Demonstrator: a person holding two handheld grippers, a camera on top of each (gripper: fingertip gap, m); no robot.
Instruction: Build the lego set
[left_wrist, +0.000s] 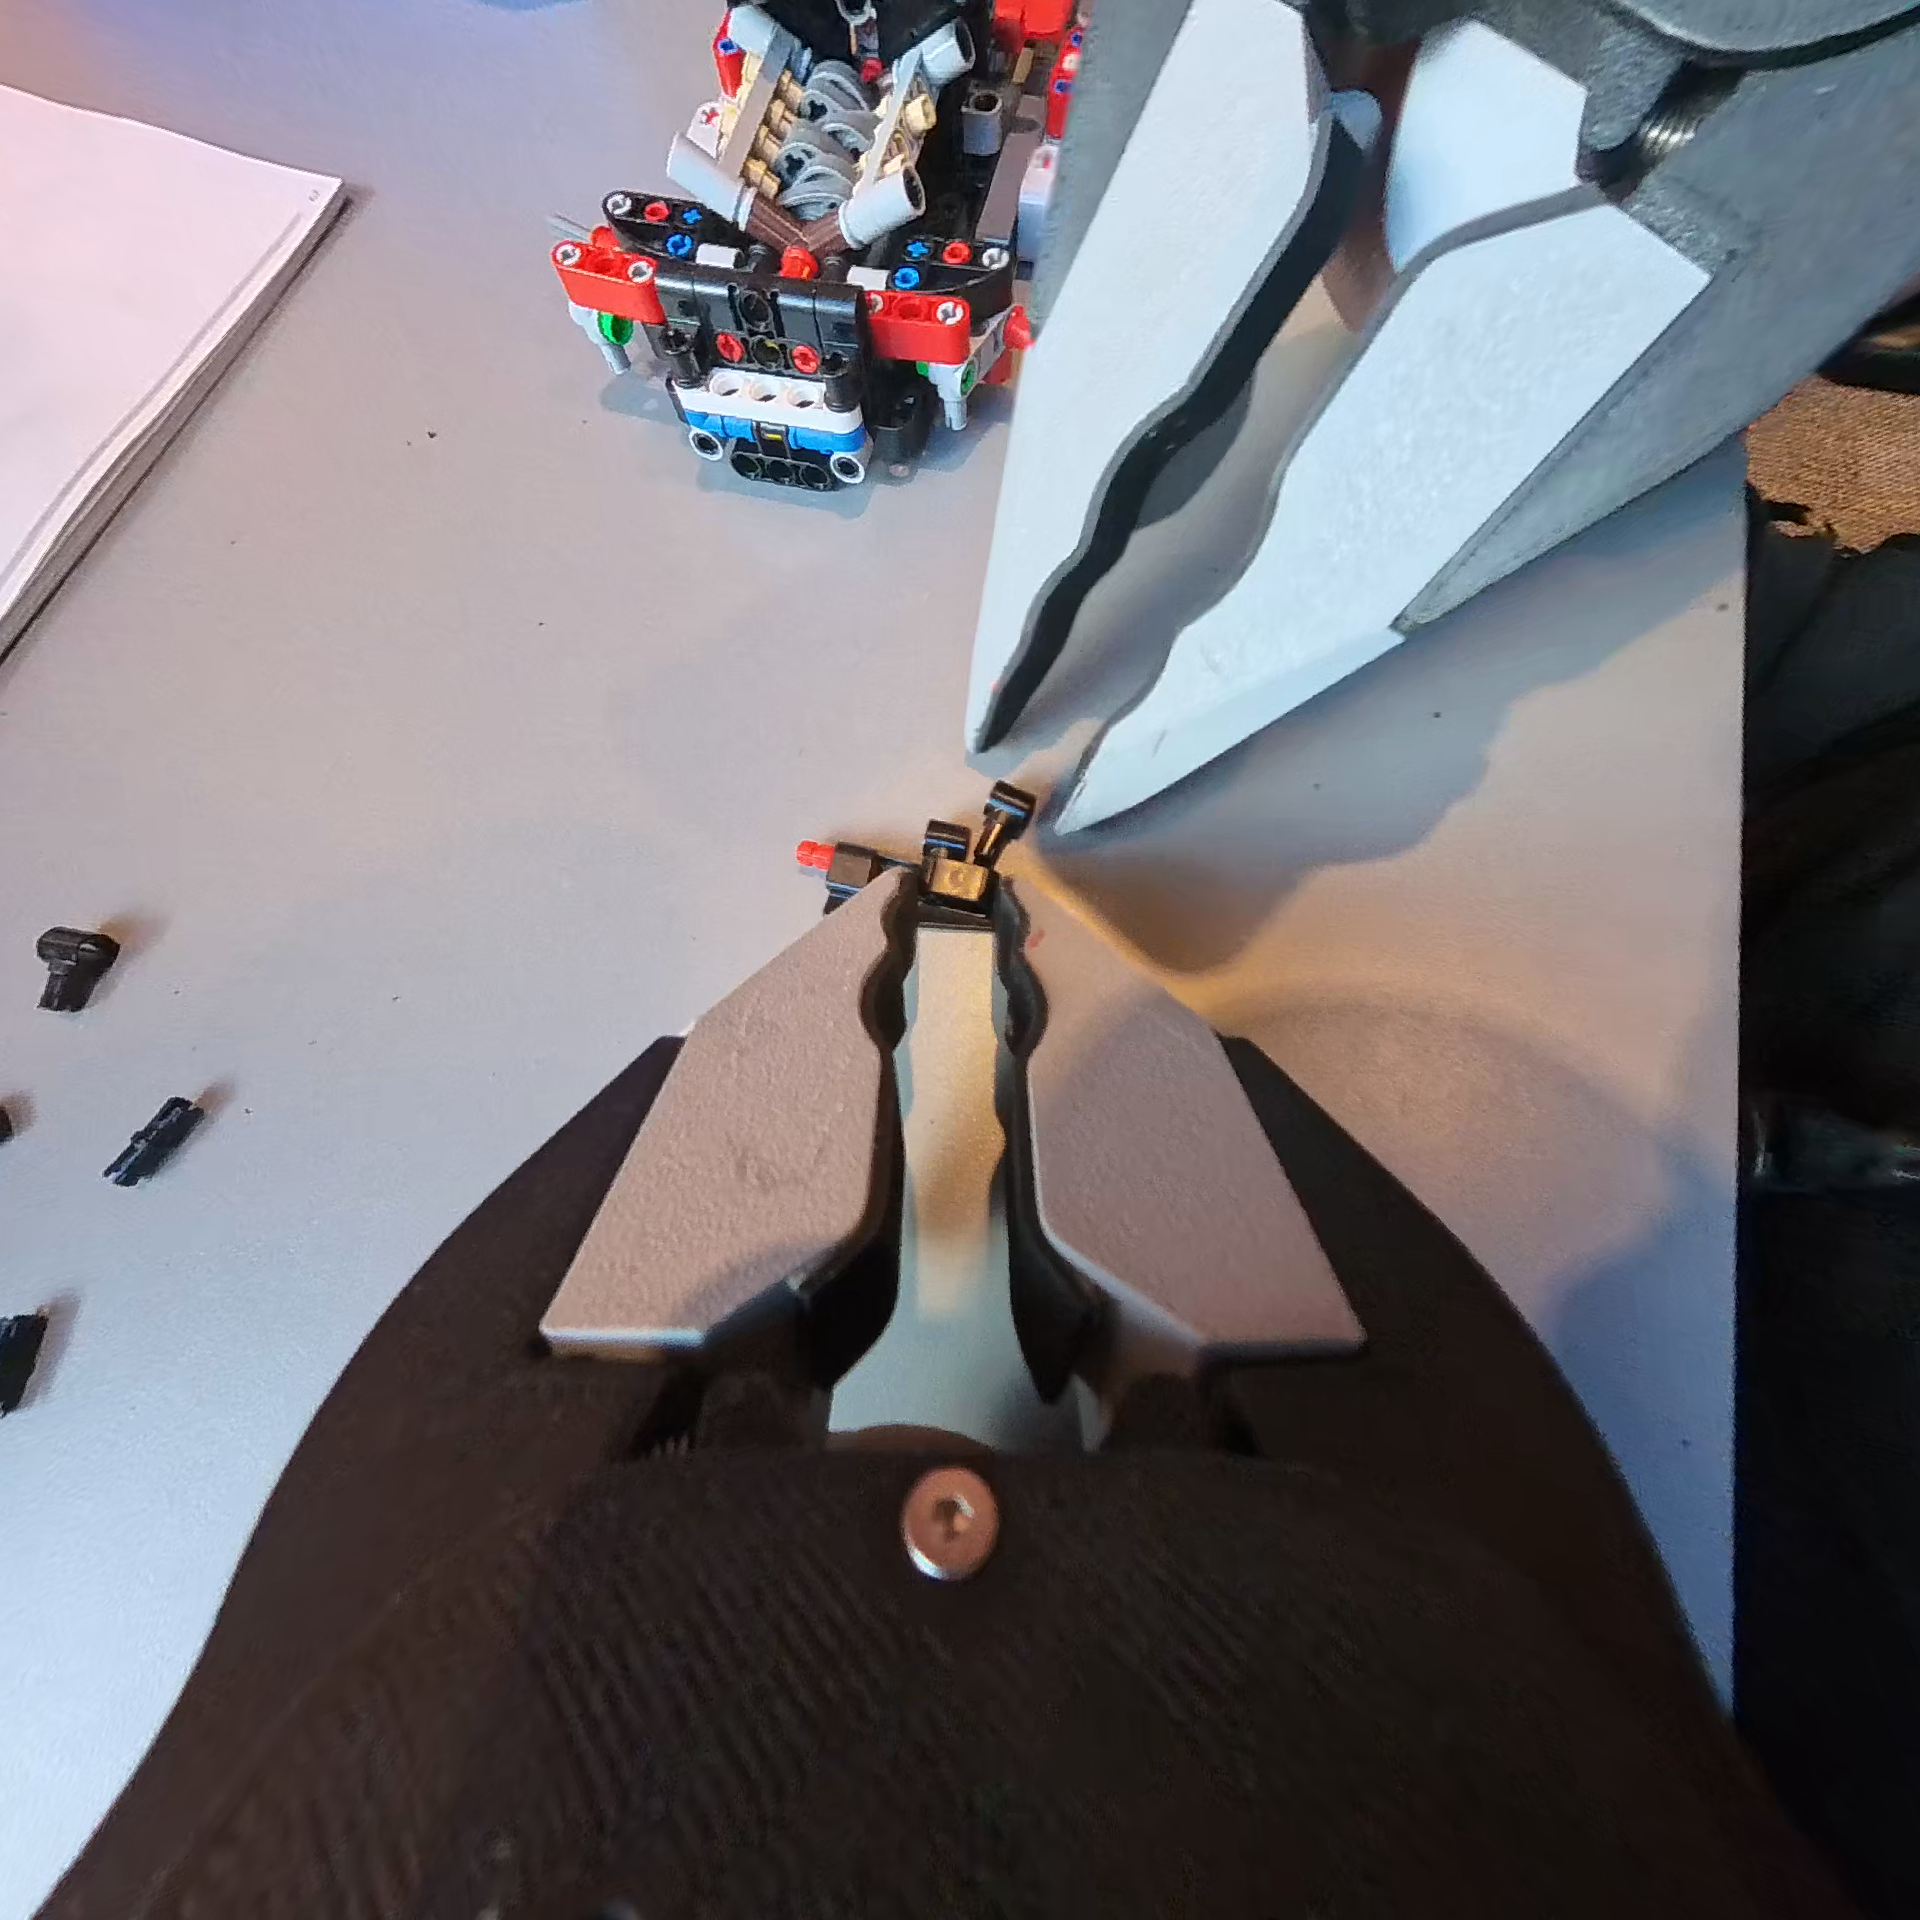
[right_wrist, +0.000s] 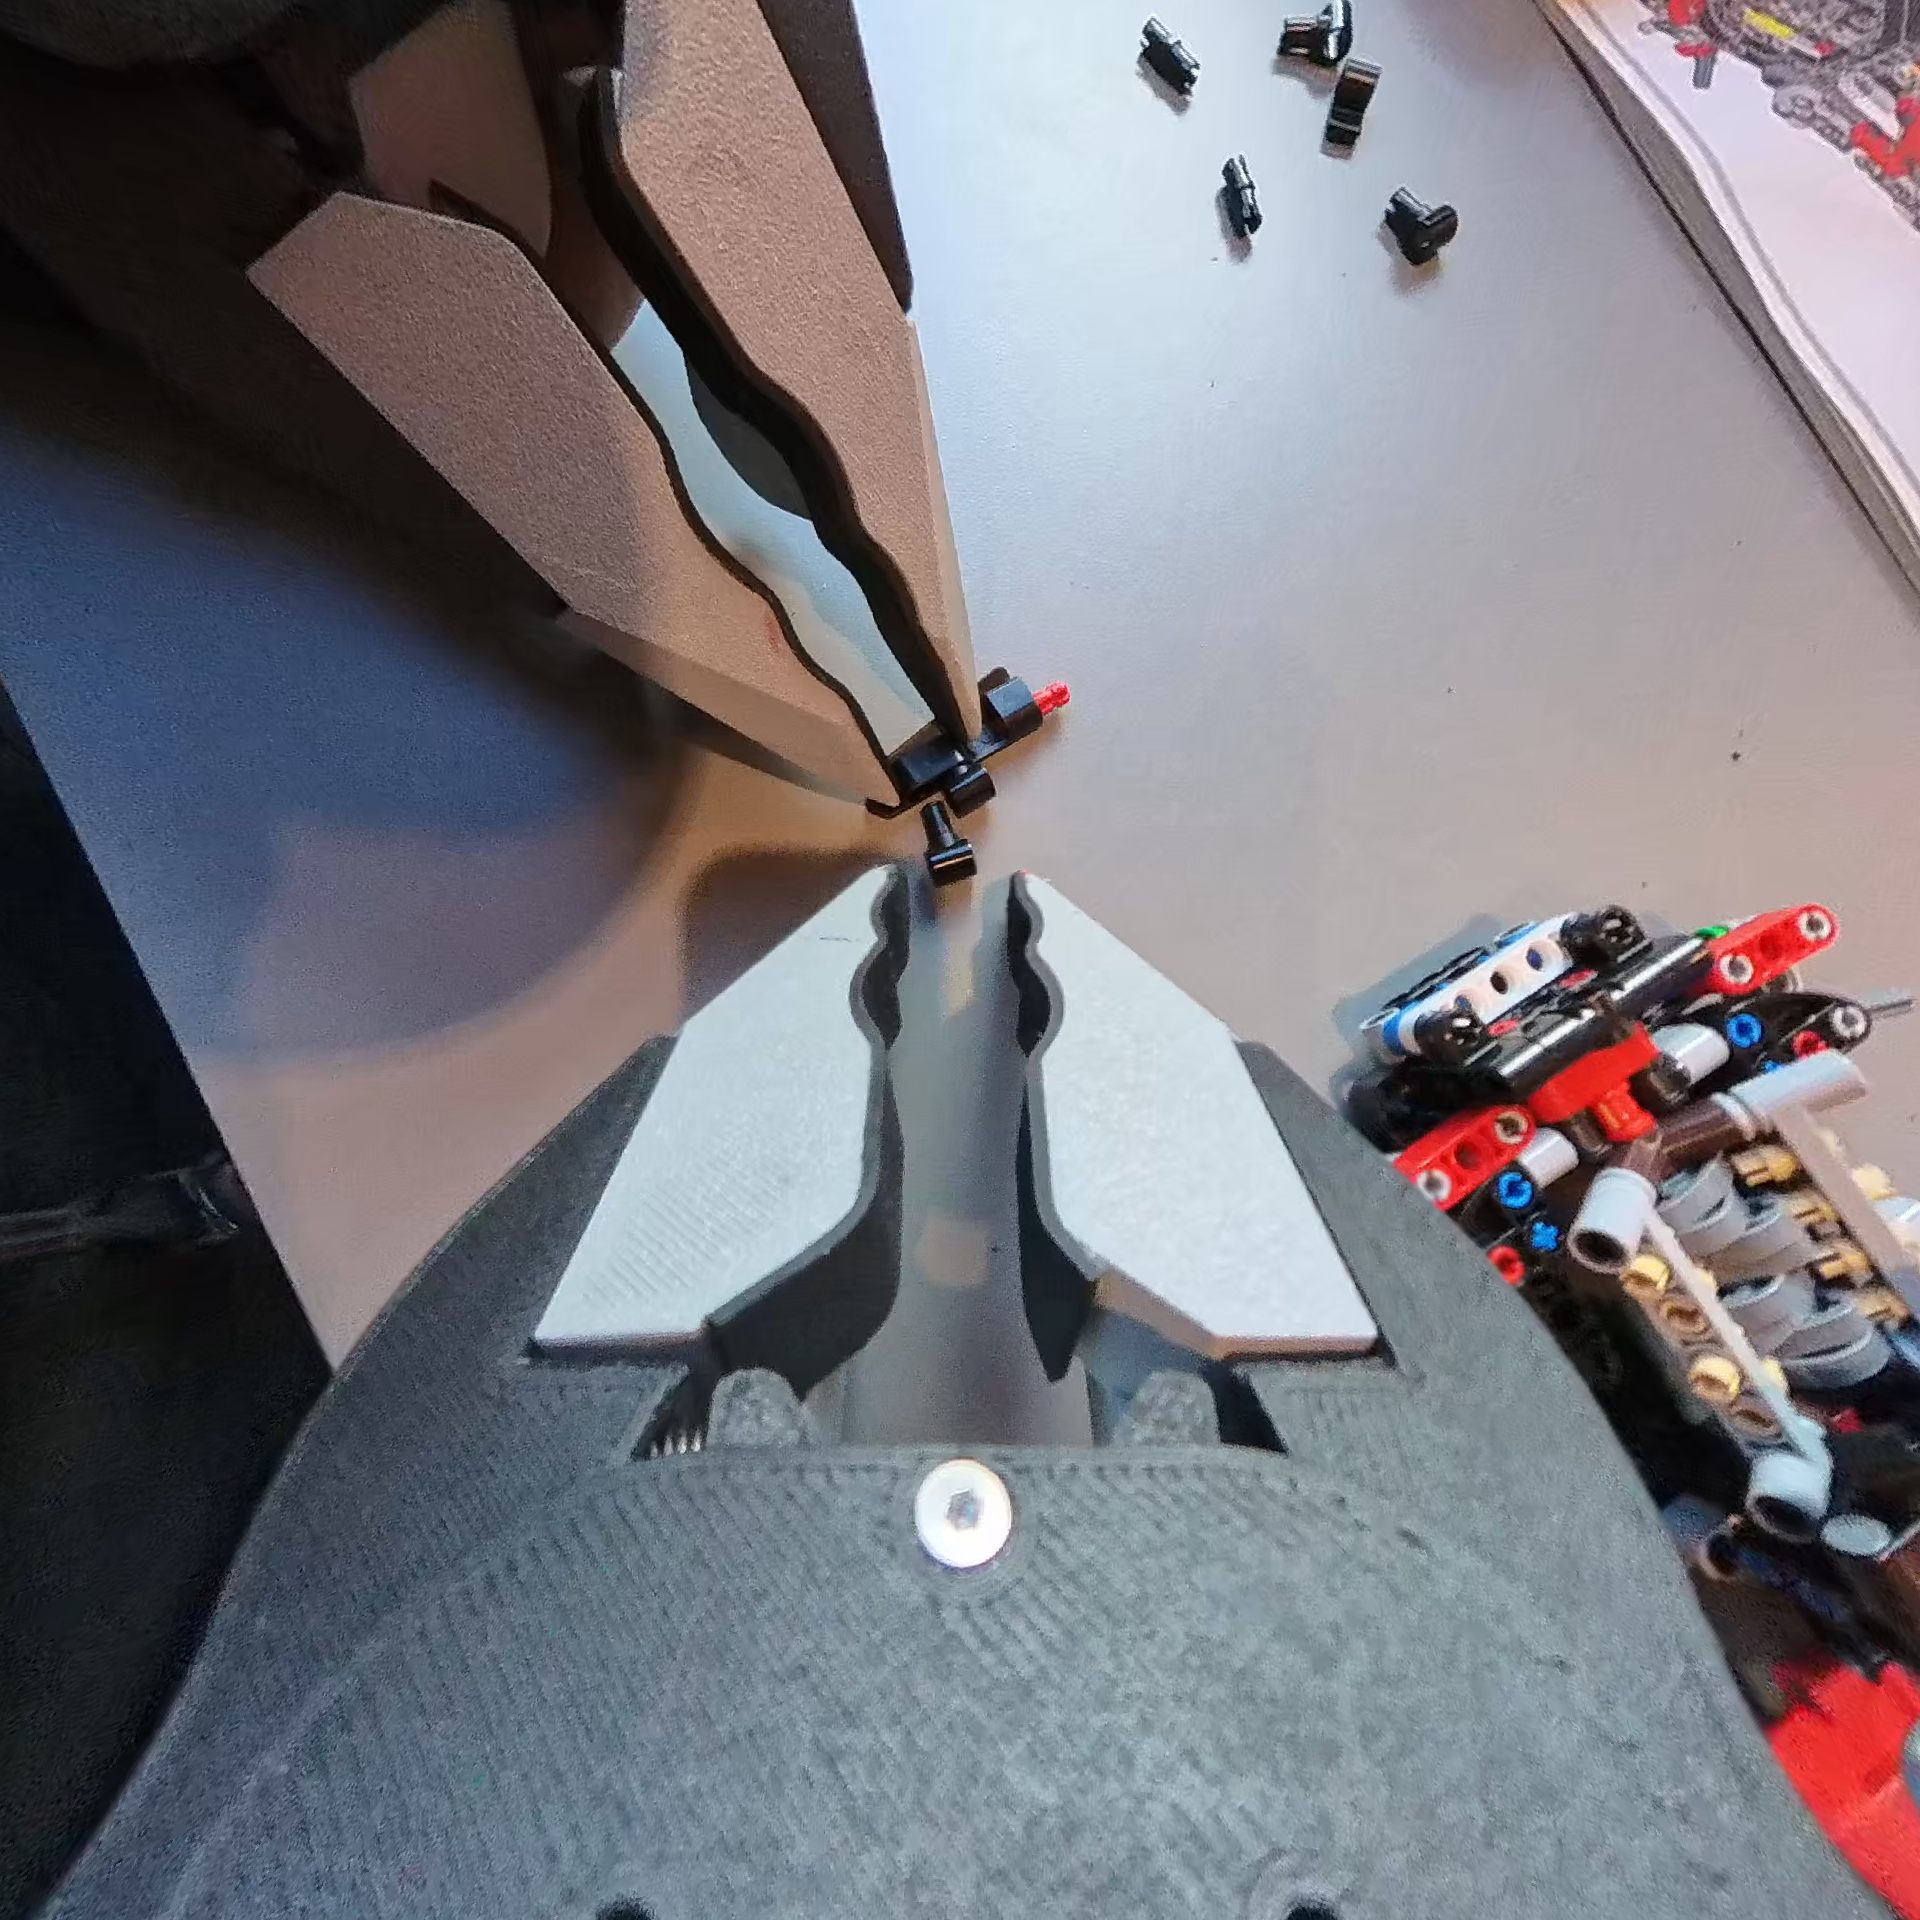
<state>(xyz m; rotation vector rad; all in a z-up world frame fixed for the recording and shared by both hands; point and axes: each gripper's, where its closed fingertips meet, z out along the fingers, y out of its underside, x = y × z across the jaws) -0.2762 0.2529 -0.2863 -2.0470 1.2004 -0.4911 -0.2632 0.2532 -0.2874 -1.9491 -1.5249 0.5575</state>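
My left gripper (left_wrist: 951, 904) is shut on a small black sub-assembly (left_wrist: 951, 878) just above the grey table. A red pin (left_wrist: 816, 854) sticks out of its left end. A short black connector (left_wrist: 1003, 821) juts from the sub-assembly toward my right gripper (left_wrist: 1023, 784), which comes in from the upper right. In the right wrist view my right gripper (right_wrist: 958, 883) is open and empty, its tips just short of that connector (right_wrist: 948, 847). The left gripper (right_wrist: 928, 764) holds the sub-assembly (right_wrist: 940, 769) there, with the red pin (right_wrist: 1049, 696) on the far side.
The partly built red, black and grey lego model (left_wrist: 769, 312) stands farther back on the table, and close right of my right gripper (right_wrist: 1621, 1143). Several loose black pieces (left_wrist: 73, 966) (right_wrist: 1418, 223) lie beside the instruction booklet (left_wrist: 125, 312) (right_wrist: 1787, 208). The table edge (left_wrist: 1740, 1039) runs close on the right. The grippers are tip to tip, or close to it.
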